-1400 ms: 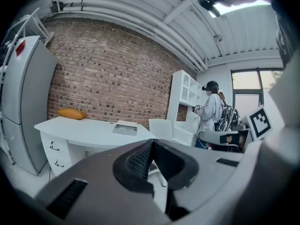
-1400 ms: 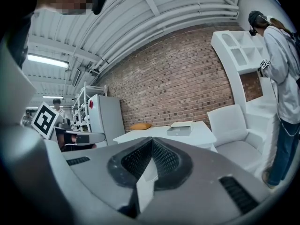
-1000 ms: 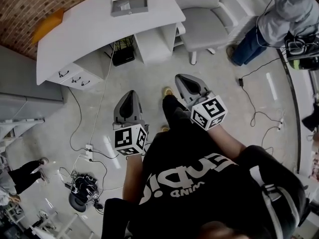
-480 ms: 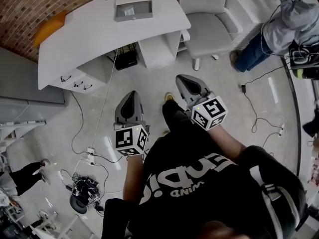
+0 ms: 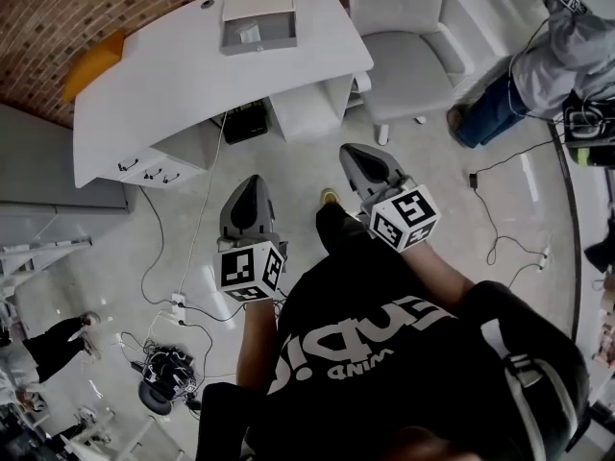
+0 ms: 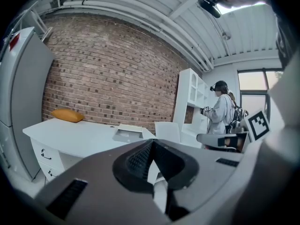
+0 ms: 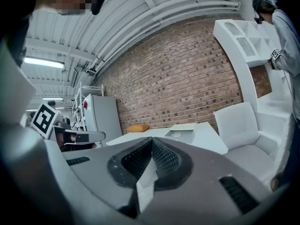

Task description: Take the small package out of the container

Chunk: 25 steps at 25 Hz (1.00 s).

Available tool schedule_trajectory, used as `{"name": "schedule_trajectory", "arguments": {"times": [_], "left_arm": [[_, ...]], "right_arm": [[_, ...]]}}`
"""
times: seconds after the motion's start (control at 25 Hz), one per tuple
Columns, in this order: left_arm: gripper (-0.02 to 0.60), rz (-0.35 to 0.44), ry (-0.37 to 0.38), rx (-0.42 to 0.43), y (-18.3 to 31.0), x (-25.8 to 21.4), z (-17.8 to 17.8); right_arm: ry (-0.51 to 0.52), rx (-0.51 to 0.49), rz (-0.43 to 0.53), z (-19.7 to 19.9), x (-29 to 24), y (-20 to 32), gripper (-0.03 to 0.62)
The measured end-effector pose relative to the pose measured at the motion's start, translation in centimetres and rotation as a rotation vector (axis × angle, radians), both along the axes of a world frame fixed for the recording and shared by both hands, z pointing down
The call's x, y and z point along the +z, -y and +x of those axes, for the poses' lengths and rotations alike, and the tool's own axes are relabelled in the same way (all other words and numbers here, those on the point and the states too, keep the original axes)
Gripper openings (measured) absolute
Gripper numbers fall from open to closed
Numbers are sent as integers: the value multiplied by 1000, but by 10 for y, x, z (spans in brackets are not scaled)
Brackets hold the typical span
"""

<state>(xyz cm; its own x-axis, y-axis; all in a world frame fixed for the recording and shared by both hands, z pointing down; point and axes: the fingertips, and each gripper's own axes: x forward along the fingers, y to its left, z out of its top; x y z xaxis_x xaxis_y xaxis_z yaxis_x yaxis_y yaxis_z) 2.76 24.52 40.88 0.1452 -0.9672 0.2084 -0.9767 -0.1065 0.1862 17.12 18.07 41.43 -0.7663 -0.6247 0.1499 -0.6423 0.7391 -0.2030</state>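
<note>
Two grippers: the left gripper (image 6: 151,146) and the right gripper (image 7: 151,142) both have their jaws pressed together, with nothing between them.
Package: a small white package (image 5: 250,34) lies inside the grey container (image 5: 259,49) on the white desk (image 5: 173,75), well apart from us.
Risk: we judge that jaws left closed could knock the container, and that the power strip (image 5: 175,302) on the floor could trip us.
Writing: the shirt print (image 5: 375,339) appears upside down, so we cannot read it.

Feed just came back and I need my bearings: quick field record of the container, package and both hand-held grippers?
container: grey open box on the white desk, ahead
small package: pale, inside the container, not yet taken out
left hand-held gripper: jaws together, empty, short of the desk
right hand-held gripper: jaws together, empty, short of the desk
nearby: orange cushion on desk end, white chair beside desk
</note>
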Motion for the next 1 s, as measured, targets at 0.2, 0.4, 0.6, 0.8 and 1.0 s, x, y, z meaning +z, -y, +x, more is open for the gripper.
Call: {"name": "schedule_trajectory", "arguments": {"times": [0.2,0.4,0.6,0.8,1.0], "left_arm": [[6,-4,4,-22,28,-5,-10],[6,-4,8,-40,56,-9,-17],[6,-5,6,-60,84,-13,-25],[6,0,5,-78,114,-18,-25],[6,-5,5,-92,141,-18,-25]], "right_arm": [[6,-25,-3,-13,-3,32,-2],[11,-46,-4,-23,-7,62,-1],[13,-64,-4,-31,-10,91,-2],[19,-75,-2,-29,-15,123,-1],[25,-97,-1,-32,-16,154,-1]]}}
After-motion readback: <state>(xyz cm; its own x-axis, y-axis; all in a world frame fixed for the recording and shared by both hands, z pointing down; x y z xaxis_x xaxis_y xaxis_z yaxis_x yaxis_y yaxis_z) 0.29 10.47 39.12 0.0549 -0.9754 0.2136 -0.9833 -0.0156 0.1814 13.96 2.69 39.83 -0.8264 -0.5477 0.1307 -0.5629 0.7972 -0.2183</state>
